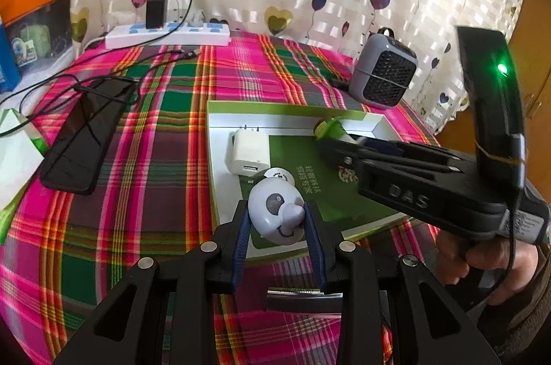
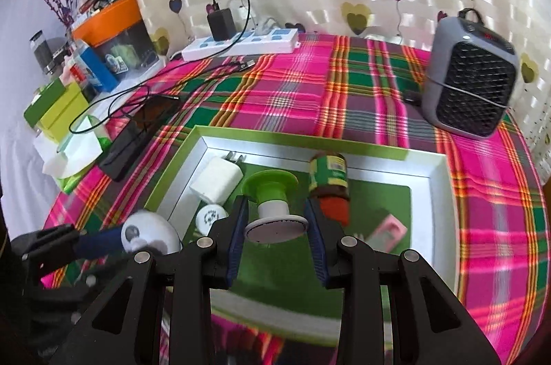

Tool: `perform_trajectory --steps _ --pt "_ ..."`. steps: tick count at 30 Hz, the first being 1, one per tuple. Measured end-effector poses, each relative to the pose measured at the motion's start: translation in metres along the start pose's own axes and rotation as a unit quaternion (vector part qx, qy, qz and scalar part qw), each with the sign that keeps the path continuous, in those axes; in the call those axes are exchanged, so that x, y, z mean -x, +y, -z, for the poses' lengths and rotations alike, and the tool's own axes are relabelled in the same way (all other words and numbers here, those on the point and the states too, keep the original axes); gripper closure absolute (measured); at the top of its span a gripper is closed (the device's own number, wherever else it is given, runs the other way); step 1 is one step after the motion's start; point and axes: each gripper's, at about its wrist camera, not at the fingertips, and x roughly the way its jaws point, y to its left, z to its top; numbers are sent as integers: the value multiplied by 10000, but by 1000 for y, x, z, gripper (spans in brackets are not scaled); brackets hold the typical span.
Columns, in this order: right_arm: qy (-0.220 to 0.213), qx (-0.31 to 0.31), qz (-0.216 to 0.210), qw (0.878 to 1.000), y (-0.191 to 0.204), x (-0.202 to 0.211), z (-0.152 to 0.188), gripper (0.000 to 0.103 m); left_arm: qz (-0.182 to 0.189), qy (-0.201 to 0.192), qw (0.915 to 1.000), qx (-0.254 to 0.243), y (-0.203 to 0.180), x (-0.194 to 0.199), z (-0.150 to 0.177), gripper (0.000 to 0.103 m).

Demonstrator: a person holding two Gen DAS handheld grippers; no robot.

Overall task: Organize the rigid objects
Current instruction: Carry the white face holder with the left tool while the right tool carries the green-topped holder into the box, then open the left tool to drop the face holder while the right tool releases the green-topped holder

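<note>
Left gripper (image 1: 280, 227) clamped on smooth egg-shaped white toy (image 1: 275, 210), right gripper (image 2: 277, 227) clamped on green-and-white spool-shaped plastic piece (image 2: 272, 203), both over shallow green-rimmed cardboard tray (image 2: 437, 193), plaid woven tablecloth (image 2: 292, 96).

Box tray (image 2: 435, 189) on the tablecloth (image 2: 292, 96), holding small items.
In it, charger (image 2: 217, 180) far left, ball (image 2: 210, 216) nearer, bottle (image 2: 329, 182) right; heater (image 2: 471, 72) far right, power strip (image 2: 241, 44) behind.

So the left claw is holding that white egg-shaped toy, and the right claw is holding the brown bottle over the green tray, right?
Not quite. The left gripper does hold the egg-shaped toy, but the right gripper holds a green-and-white spool, not the brown bottle. The bottle lies in the tray beside that gripper, as the right wrist view shows.
</note>
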Motion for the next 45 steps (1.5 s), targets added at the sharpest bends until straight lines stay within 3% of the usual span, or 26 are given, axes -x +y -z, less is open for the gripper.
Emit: perform_trajectory --steps 21,45 --pt "368 112 -101 9992 6 -40 -11 68 -92 28 10000 0 2 -10 -2 73" --pt "402 113 -99 9991 10 -44 -9 68 -120 9 9999 -10 2 -10 -1 73"
